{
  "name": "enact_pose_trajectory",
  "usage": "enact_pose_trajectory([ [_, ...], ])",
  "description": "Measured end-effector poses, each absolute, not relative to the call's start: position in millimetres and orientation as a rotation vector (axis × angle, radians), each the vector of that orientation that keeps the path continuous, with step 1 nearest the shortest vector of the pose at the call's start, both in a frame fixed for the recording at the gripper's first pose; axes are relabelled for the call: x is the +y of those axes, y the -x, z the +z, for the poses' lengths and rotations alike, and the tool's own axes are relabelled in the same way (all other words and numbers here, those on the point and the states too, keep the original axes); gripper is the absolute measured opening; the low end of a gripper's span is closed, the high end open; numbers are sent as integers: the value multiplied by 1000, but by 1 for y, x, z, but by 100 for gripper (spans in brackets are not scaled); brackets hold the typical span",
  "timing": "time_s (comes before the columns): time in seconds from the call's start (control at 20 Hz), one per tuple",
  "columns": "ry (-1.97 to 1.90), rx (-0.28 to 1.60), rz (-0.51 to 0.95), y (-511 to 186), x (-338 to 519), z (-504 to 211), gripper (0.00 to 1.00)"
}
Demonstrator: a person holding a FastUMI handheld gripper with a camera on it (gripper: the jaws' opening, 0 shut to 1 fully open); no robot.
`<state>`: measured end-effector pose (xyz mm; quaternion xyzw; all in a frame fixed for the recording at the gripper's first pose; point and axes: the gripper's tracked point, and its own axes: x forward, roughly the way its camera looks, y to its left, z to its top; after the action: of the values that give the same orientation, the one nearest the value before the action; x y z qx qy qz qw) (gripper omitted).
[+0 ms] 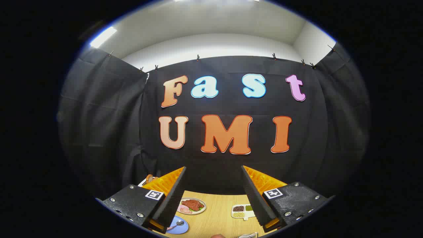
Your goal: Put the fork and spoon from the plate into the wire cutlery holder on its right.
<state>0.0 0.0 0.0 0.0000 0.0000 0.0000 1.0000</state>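
Black cloth hangs as the booth's wall (109, 125) on all sides, clipped along its top edge, with a pale ceiling and a strip light above it. Below the cloth lies a light wooden table (218, 218).

Low on that table, partly behind the left finger, sits a blue plate (180, 228). A spoon (176, 224) lies on it, bowl toward the middle of the table; its handle runs under the finger. Whether the fork is on the plate too cannot be told, since the finger covers the rest of the dish. To the right of the plate, at the near edge of the table, a bit of silvery wire cutlery holder (248, 235) shows; too little of it is visible to tell what it contains.

The gripper (213, 172) is held high and level, pointing at the wall, with its fingers spread wide and nothing between them. The plate and holder lie well below and between the finger bases.

Farther along the table, a white plate (193, 211) holds a reddish-brown piece of food on a green leaf with pale pink slices beside it. Right of it is a small white divided tray (246, 215): one compartment has dark brown bits, one green, one pale yellowish. Beyond the left finger, some small objects (149, 178) peek out, too hidden to identify.
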Motion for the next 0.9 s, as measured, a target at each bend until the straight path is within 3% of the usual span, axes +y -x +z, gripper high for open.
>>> enact_pose_trajectory([
  [0.9,8,17,15,2,4,-6,94],
])
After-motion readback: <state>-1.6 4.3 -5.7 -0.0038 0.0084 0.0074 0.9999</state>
